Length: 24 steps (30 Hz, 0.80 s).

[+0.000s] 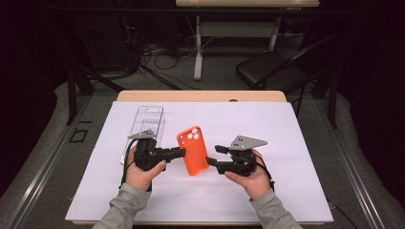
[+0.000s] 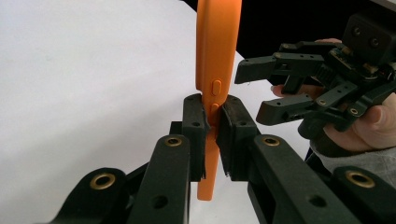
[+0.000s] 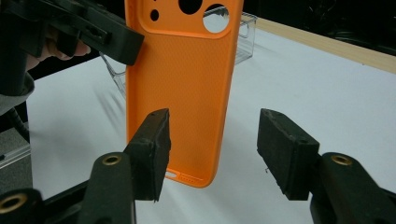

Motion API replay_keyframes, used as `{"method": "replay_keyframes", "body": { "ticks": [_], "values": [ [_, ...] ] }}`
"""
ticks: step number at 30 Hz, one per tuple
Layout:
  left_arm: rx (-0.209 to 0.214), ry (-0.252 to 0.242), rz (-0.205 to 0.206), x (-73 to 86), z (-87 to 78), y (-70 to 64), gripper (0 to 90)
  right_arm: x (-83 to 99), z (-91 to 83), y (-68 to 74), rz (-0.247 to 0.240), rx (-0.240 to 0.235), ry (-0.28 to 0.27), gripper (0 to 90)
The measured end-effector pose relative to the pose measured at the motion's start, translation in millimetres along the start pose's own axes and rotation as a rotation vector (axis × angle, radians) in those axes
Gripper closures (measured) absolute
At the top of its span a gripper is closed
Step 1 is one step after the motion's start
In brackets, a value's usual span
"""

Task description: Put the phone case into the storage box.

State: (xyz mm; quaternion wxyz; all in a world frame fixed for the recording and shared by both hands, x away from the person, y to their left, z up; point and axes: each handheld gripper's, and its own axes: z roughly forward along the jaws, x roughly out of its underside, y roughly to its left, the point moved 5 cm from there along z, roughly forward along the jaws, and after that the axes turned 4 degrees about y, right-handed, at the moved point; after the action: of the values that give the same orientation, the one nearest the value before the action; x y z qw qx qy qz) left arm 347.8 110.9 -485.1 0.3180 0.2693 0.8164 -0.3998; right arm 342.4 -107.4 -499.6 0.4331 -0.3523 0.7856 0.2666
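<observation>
**Orange case, mid-handoff**

The orange phone case (image 1: 192, 150) hangs upright above the white mat (image 1: 286, 143), pinched on its button edge by the left gripper (image 2: 212, 135). Looks light, bendy, probably grippy silicone. Right gripper (image 3: 212, 154) gapes just beside its bottom end; grab the rim there.

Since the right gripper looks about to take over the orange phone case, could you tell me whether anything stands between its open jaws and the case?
Nothing visible does. The left gripper clamps one long edge of the orange phone case, held up off the white sheet. The right gripper is open beside the case's lower end, not touching it.
</observation>
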Motion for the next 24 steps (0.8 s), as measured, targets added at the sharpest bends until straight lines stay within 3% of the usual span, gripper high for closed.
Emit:
{"method": "replay_keyframes", "body": {
  "ticks": [13, 18, 21, 24],
  "values": [
    [0.019, 0.016, 0.033, -1.4, -3.0, -3.2, 81.8, -2.7, -5.1, 0.4, 0.02, -0.021, 0.001, 40.0],
    [0.03, 0.02, 0.044, -1.8, -3.6, -5.1, 81.8, -1.9, -6.0, -2.0, 0.03, -0.015, 0.014, 31.5],
    [0.034, 0.021, 0.046, -1.9, -3.4, -6.4, 81.8, -1.9, -6.9, -2.5, 0.018, -0.021, 0.014, 26.8],
    [0.038, 0.023, 0.053, -2.0, -3.5, -7.2, 81.8, -0.3, -6.9, -1.0, -0.036, -0.004, 0.022, 24.3]
  ]
}}
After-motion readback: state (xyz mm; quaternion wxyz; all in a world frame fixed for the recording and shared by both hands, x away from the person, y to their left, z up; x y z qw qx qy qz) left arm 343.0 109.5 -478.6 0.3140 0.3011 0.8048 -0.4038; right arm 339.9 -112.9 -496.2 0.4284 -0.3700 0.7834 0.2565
